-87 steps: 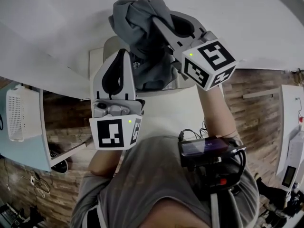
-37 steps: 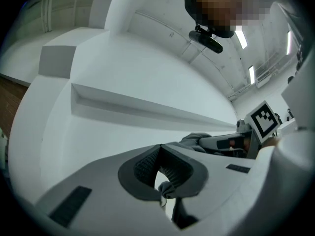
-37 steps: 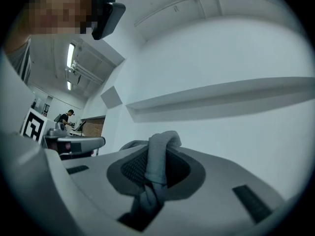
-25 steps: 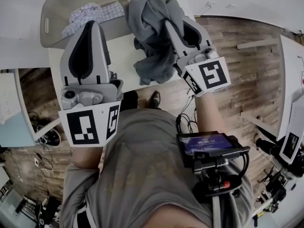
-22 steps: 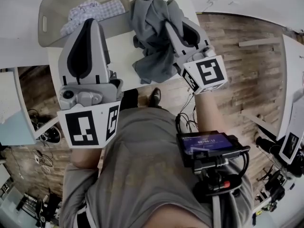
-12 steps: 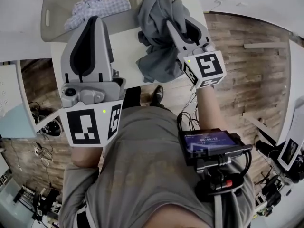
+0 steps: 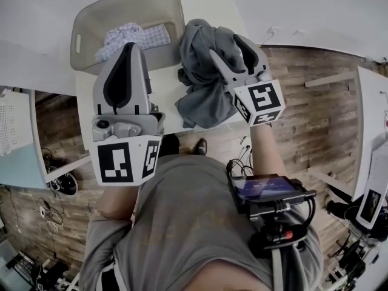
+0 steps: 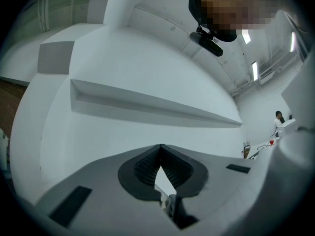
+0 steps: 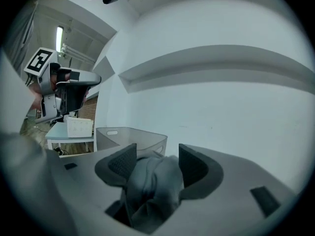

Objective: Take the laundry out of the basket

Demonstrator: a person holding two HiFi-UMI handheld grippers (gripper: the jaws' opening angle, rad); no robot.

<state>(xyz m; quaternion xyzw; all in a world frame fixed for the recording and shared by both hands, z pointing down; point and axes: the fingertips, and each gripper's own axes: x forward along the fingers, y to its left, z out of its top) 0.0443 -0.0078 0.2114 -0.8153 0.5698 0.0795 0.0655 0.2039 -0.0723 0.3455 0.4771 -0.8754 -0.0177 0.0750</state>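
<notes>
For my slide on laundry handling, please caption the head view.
The right hand-held gripper, jaws opening around a grey garment beside the basket; checked cloth inside.

Room stock: white wall with a long ledge, wood-plank floor, white counter, pale blue side table bearing a white perforated bin, white furniture at right, ceiling strip lights

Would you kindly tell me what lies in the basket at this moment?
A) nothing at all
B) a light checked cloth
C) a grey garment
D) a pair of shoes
B: the head view shows a light checked cloth inside the basket, while the grey garment is outside it, over the table.
</notes>
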